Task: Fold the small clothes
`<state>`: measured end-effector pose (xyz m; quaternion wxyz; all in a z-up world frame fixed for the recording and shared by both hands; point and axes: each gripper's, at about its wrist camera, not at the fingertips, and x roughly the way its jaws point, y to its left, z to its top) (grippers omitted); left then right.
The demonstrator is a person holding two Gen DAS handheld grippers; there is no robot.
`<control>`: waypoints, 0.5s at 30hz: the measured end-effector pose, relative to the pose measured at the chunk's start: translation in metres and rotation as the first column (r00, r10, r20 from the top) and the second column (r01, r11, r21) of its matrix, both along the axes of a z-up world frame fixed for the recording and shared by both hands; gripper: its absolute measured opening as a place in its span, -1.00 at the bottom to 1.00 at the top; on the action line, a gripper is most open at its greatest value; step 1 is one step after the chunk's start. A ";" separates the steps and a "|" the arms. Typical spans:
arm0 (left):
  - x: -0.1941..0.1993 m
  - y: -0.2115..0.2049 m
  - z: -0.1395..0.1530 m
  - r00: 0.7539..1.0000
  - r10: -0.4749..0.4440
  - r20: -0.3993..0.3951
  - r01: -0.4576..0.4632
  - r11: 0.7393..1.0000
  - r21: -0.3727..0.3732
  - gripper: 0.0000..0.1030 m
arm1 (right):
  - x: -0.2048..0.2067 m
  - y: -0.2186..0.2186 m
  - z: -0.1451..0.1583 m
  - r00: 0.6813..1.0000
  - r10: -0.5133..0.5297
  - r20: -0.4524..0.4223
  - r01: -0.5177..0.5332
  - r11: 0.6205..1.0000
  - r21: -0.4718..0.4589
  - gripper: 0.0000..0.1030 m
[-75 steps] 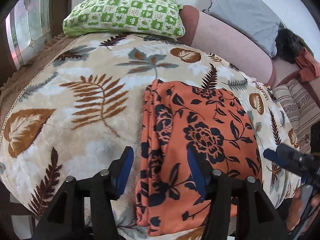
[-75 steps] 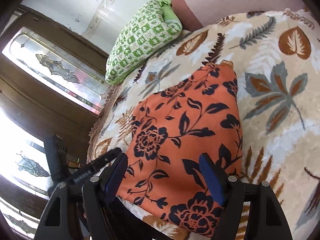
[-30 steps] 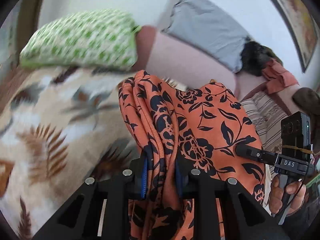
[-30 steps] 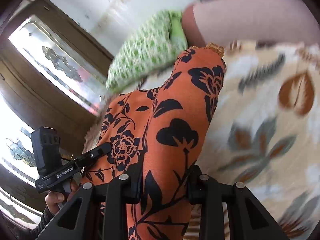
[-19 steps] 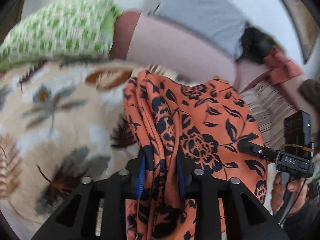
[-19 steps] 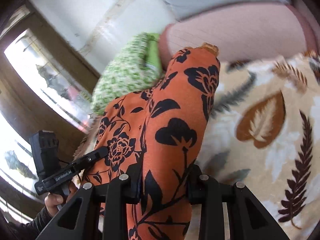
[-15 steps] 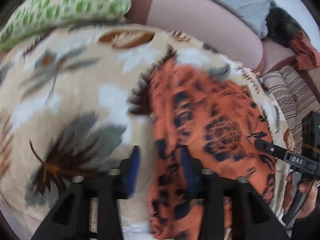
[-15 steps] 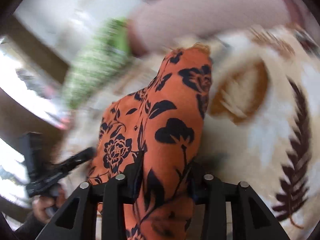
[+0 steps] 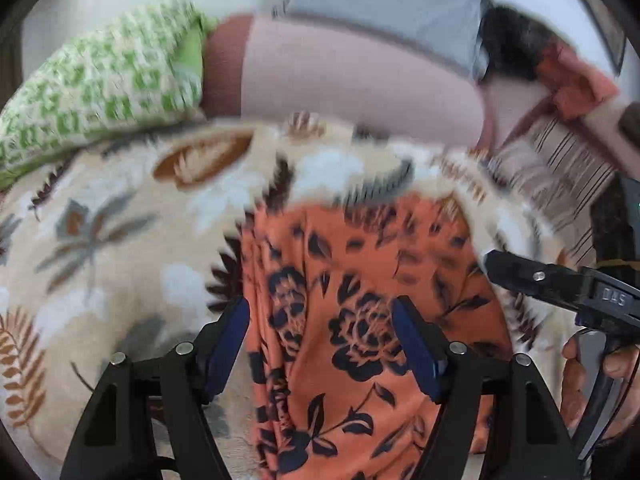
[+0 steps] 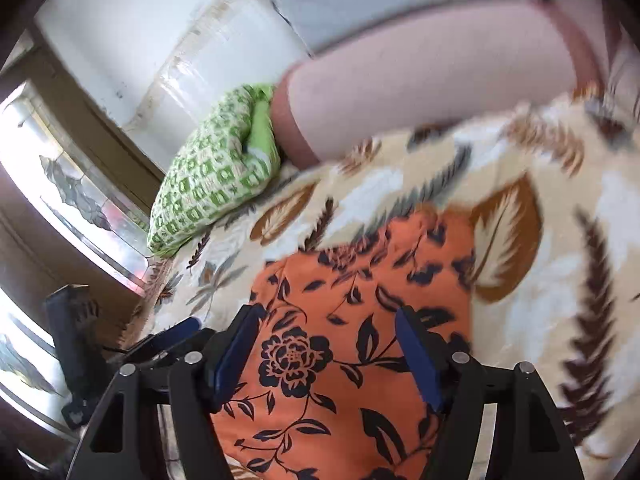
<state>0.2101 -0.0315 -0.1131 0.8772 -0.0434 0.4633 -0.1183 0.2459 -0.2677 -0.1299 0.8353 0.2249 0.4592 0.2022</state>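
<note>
Now both the left gripper (image 9: pixel 320 340) and right gripper (image 10: pixel 326 344) are opening, releasing the folded orange garment (image 9: pixel 360 300) onto the blanket (image 9: pixel 120 240); next likely needs smoothing.

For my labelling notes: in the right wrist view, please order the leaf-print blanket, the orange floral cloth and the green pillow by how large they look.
1. Leaf-print blanket
2. Orange floral cloth, though it lies nearest the camera, which enlarges it
3. Green pillow, farther away

Left gripper (image 9: pixel 320 344) opening over the orange floral garment (image 9: pixel 360 320)

The garment lies folded on the leaf-print blanket (image 9: pixel 120 240), its bunched left edge just inside the left jaw, neither pad pressing it. Right of the right jaw, the right gripper (image 9: pixel 560 284) sits in a hand (image 9: pixel 576 380). Beyond the jaws lies a green pillow (image 9: pixel 100 84).
</note>
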 end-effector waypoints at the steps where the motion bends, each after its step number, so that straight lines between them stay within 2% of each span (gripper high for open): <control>1: 0.011 -0.007 -0.019 0.997 0.017 -0.078 -0.012 0.997 0.072 0.44 | 0.006 -0.004 -0.023 0.996 -0.018 -0.088 0.018 1.000 0.000 0.51; 2: 0.018 -0.006 -0.042 0.986 0.046 -0.159 -0.029 0.994 0.109 0.49 | 0.007 -0.007 -0.036 0.992 -0.039 -0.119 0.039 0.999 0.006 0.51; 4: 0.015 0.007 -0.045 0.985 0.088 -0.151 -0.082 0.996 0.046 0.64 | 0.002 -0.005 -0.034 0.996 -0.040 -0.075 0.041 0.999 0.014 0.51; 5: 0.014 0.010 -0.042 0.984 0.110 -0.139 -0.102 0.993 0.060 0.70 | -0.001 -0.001 -0.026 0.998 -0.030 -0.058 0.030 1.000 -0.001 0.51; 8: 0.014 0.007 -0.034 0.988 0.098 -0.121 -0.087 0.992 0.091 0.70 | -0.003 0.005 -0.008 1.000 -0.018 -0.014 0.018 0.999 -0.051 0.51; 11: 0.015 0.006 -0.029 0.988 0.109 -0.105 -0.098 0.990 0.101 0.70 | -0.004 0.003 0.008 0.998 -0.029 0.059 0.033 0.997 -0.064 0.52; 12: 0.016 0.007 -0.029 0.988 0.112 -0.108 -0.101 0.990 0.100 0.70 | -0.002 0.001 0.006 0.997 -0.042 0.059 0.046 0.996 -0.070 0.56; 13: 0.014 0.007 -0.031 0.988 0.114 -0.108 -0.104 0.990 0.100 0.70 | 0.000 -0.001 -0.003 0.998 -0.056 0.031 0.058 0.995 -0.076 0.69; 15: 0.008 0.008 -0.031 0.986 0.122 -0.117 -0.111 0.989 0.097 0.70 | 0.007 -0.005 -0.028 0.996 -0.063 -0.066 0.057 0.994 -0.089 0.75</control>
